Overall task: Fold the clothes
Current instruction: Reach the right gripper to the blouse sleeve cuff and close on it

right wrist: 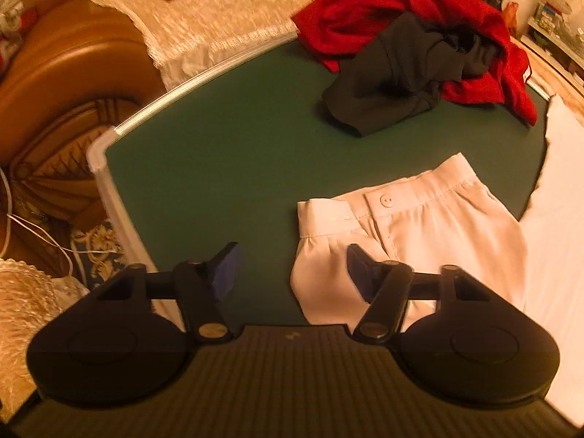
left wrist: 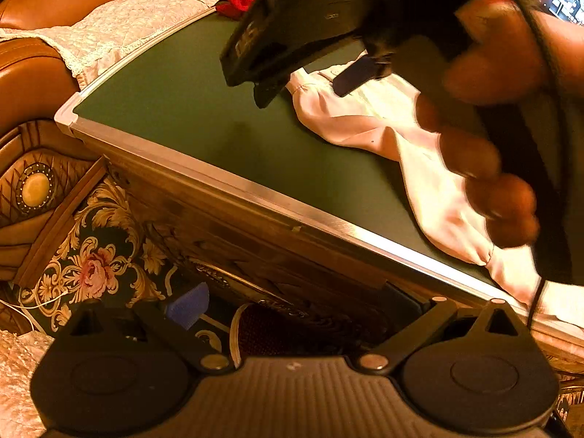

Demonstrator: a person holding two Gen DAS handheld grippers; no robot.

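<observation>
Pale pink trousers (right wrist: 419,233) lie lengthwise on the green table (right wrist: 226,153), waistband toward the far clothes; right gripper (right wrist: 290,273) spread above them, left gripper (left wrist: 292,314) likewise spread.

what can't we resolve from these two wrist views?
- Left wrist: left gripper's right pad is out of sight; only the left pad shows, so its state can't be told.
- Left wrist: right gripper and hand hide much of the pale trousers.
- Right wrist: black garment covers part of the red garment; white sheet is cut off by the edge.
</observation>
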